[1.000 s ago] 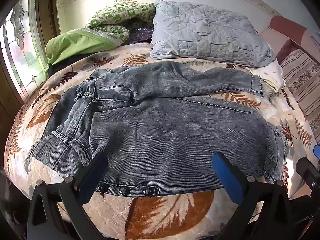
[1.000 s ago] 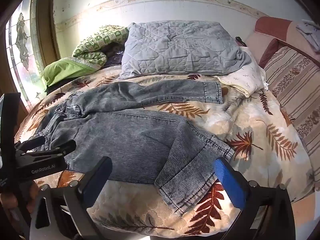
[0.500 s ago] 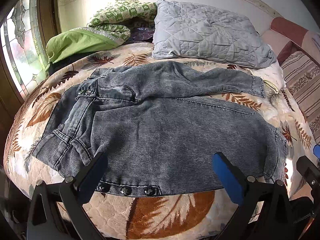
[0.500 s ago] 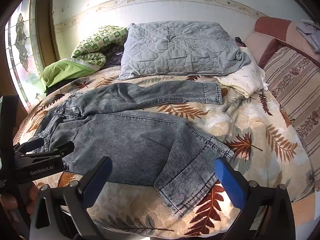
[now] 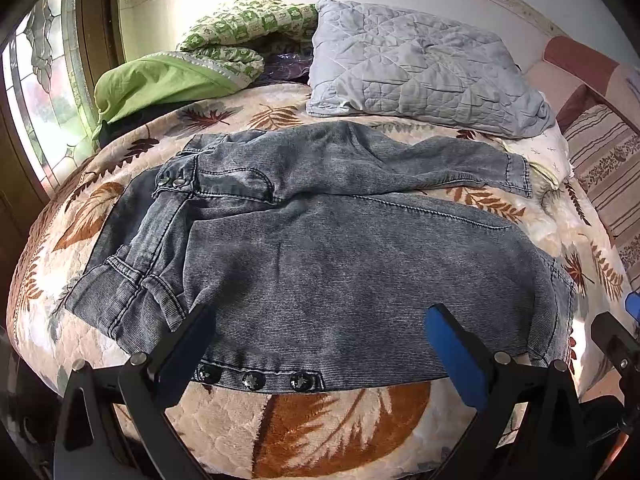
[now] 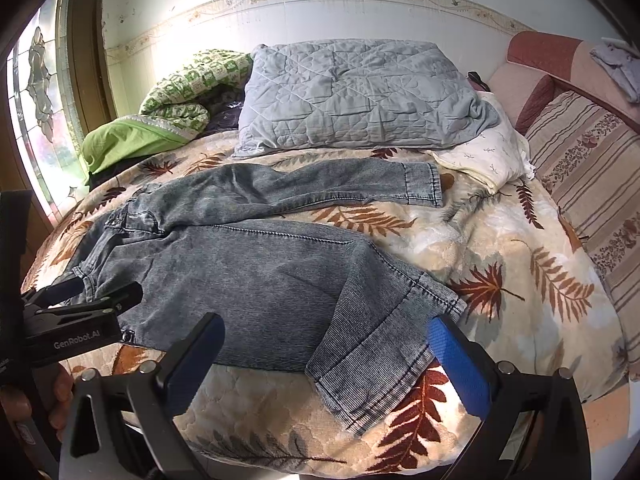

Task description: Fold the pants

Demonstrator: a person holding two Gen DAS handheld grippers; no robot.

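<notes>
Broadly, the bed (image 6: 520, 280) carried the pants (image 5: 340, 264) spread out, long axis running left-right, waist left. Nearer the waist hovered the left gripper (image 5: 320, 344), nearer the near hem the right gripper (image 6: 326, 350); both gaped, empty.

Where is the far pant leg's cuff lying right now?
In the right wrist view, the far cuff lies right of centre on the leaf-print bedspread, just before the grey quilted pillow and beside the small cream pillow.

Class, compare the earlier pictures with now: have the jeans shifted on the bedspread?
No. The jeans lie where they did: the far leg's cuff still ends just short of the cream pillow.
</notes>
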